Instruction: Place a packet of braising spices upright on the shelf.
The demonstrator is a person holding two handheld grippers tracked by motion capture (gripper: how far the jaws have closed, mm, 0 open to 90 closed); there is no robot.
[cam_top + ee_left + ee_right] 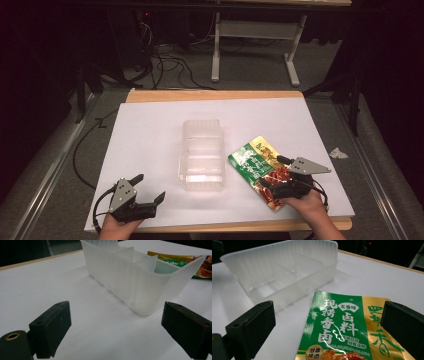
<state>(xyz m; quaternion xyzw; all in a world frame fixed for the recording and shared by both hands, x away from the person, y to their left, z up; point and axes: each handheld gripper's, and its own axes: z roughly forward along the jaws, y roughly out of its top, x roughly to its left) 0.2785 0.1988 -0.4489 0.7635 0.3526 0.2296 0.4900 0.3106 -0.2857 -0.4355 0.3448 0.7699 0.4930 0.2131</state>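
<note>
A clear plastic container (202, 155) with inner dividers stands empty in the middle of the white sheet. To its right a green, gold and red food sachet (256, 165) lies flat on the sheet. My right gripper (274, 172) hovers low over the sachet's near end, open, with a jaw on either side of it. In the right gripper view the sachet (342, 325) lies between the wide jaws of the right gripper (328, 308), with the container (287, 272) beyond. My left gripper (148, 188) is open at the front left, pointing at the container (130, 282), with nothing between the jaws of the left gripper (115, 315).
The white sheet (150, 130) covers a wooden table (210, 95) whose edge shows at the back and front. A crumpled scrap (338, 153) lies on the floor to the right. Cables and a grey table frame (255, 45) stand behind.
</note>
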